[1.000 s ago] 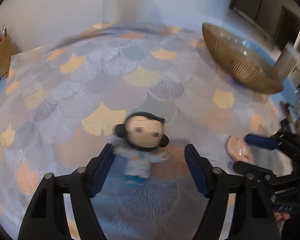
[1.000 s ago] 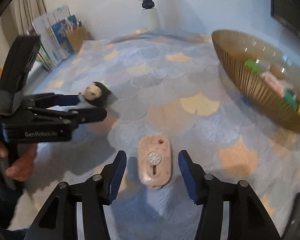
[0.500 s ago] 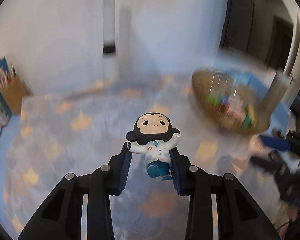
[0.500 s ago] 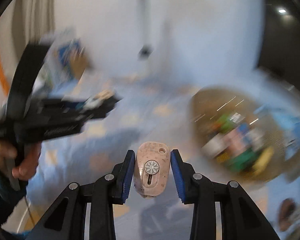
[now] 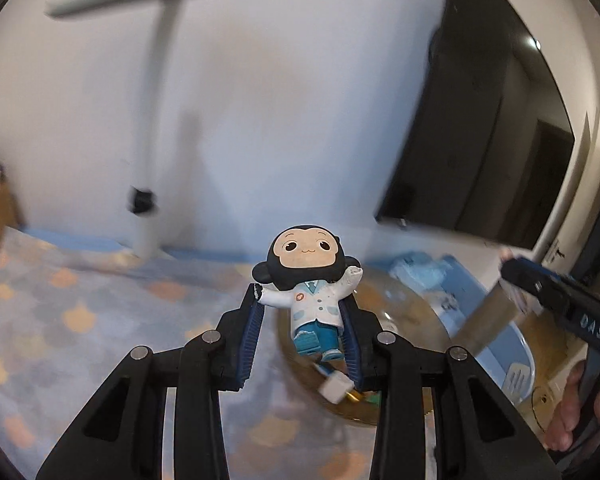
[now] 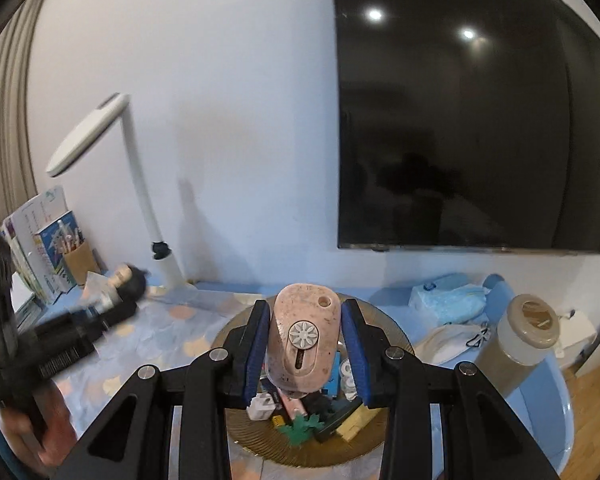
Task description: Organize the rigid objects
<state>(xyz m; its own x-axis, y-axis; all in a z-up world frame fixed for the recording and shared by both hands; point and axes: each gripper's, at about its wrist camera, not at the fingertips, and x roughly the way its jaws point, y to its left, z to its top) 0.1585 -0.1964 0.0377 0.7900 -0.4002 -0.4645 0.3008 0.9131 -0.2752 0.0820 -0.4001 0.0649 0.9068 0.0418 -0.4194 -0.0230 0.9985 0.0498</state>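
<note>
- left gripper (image 5: 300, 332) is clamped on the monkey figurine (image 5: 312, 292), but only at the waist. Head and arms poke past the tips, so a quick swing could twist it loose.
- right gripper (image 6: 306, 344) pinches the pink speckled tag (image 6: 302, 336) by its sides, right over the gold bowl (image 6: 396, 340). Smooth edges, so it might slip out early.
- bowl looks crowded below the jaws, so drops could bounce out.
</note>
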